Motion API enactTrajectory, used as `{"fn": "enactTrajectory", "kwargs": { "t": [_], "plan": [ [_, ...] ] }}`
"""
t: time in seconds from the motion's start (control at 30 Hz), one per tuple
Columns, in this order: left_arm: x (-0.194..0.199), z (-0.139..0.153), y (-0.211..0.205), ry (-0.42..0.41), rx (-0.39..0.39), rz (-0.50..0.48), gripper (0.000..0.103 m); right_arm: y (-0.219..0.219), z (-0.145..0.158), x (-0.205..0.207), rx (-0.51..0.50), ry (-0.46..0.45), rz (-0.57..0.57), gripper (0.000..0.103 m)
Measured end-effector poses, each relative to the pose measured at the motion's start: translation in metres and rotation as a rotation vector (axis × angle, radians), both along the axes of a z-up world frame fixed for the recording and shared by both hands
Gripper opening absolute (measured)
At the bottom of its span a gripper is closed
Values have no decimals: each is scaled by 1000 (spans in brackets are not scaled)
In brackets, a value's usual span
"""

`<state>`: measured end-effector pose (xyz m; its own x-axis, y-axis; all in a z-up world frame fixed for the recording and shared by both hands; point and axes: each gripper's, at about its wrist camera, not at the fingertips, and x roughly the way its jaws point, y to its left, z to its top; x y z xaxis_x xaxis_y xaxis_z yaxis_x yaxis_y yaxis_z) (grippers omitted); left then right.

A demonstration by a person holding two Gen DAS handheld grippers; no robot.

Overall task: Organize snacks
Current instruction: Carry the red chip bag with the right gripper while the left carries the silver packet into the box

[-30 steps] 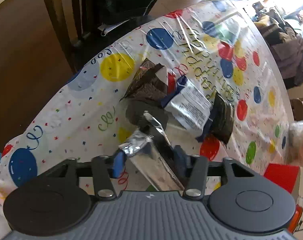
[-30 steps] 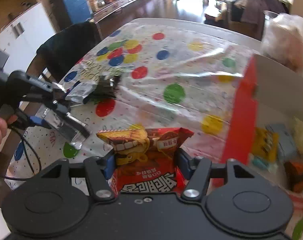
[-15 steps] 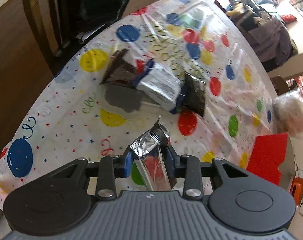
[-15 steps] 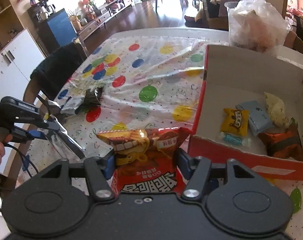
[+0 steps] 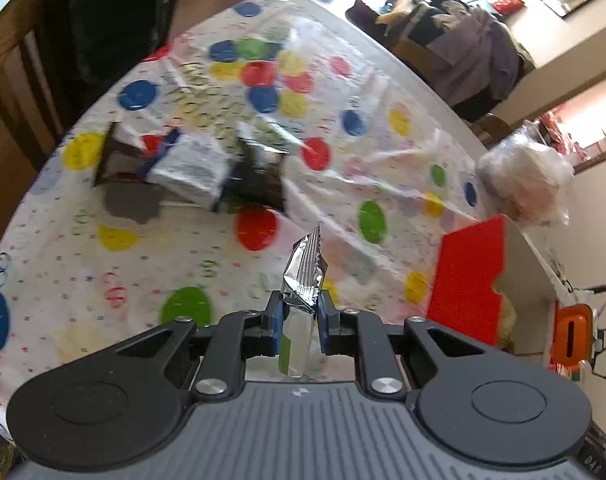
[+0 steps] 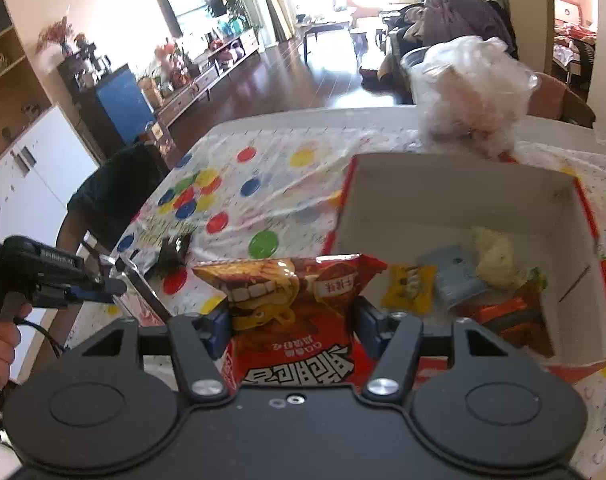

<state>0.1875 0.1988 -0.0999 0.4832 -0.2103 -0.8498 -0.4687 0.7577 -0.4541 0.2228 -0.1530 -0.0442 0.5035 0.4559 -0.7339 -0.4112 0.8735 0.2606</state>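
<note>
Silver snack packet [image 5: 303, 276] sits pinched in the closed left gripper [image 5: 299, 318]; right gripper [image 6: 293, 318] clamps red chip bag [image 6: 291, 312].

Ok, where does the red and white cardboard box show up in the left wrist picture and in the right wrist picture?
Left wrist view: the cardboard box sits at the right edge, only its red outer wall and white rim showing.
Right wrist view: the box fills the right half, open, with small snack packets inside.
Shared landmark: the clear plastic bag just beyond the box's far side.
</note>
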Motion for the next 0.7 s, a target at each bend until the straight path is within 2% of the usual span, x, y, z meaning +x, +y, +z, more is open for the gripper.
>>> {"fn": "enactTrajectory", "kwargs": {
  "t": [0.23, 0.57, 0.7],
  "plan": [
    [18, 34, -45, -51, 25, -75, 16, -47, 6, 22, -51, -50, -55, 61],
    [55, 92, -129, -193, 83, -280, 16, -104, -5, 52, -98, -62, -130, 61],
    [72, 101, -163, -217, 95, -336, 16, -115, -10, 62, -125, -62, -131, 61]
  ]
}}
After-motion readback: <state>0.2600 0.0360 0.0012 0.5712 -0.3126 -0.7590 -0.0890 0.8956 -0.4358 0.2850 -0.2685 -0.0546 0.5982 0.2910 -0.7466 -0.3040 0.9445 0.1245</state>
